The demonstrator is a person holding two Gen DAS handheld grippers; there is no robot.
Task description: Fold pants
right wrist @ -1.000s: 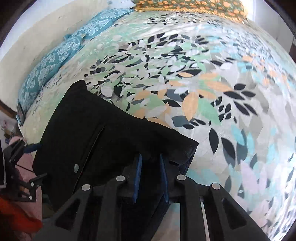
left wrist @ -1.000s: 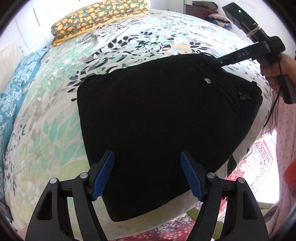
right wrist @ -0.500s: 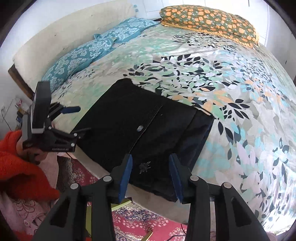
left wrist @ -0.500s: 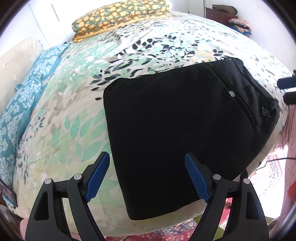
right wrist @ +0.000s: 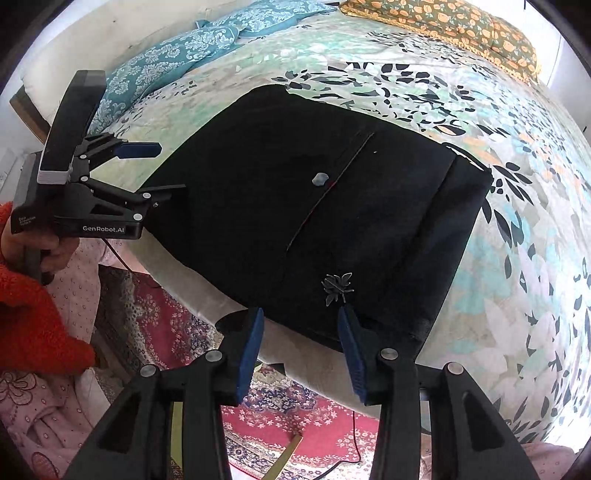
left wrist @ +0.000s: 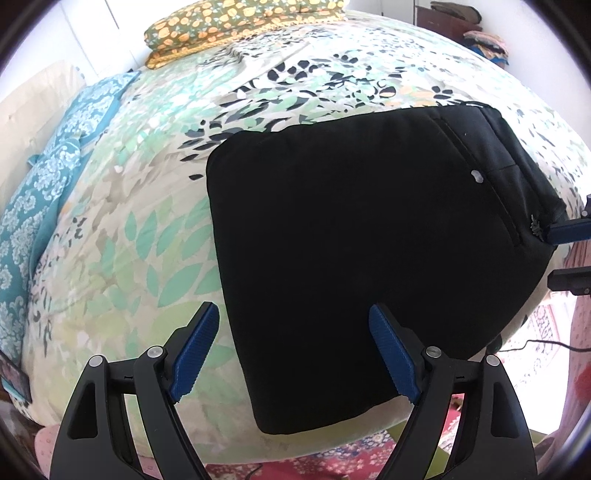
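The bed (left wrist: 122, 229) carries the black pants (left wrist: 369, 229), folded compact at its near edge, seemingly finished. The left gripper (left wrist: 291, 354) hovers spread and empty; the right gripper (right wrist: 301, 350), just opened, holds nothing.

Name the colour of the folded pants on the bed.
Black pants, with a small pale button; clearest in the right wrist view.

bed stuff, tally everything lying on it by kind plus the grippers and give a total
Folded black pants: 1
Teal floral pillows: 2, as far as the right wrist view shows
Orange-flowered folded blanket or pillow: 1
Grippers: 2, the left gripper and the right gripper, both open, nothing between the pads
Total: 6
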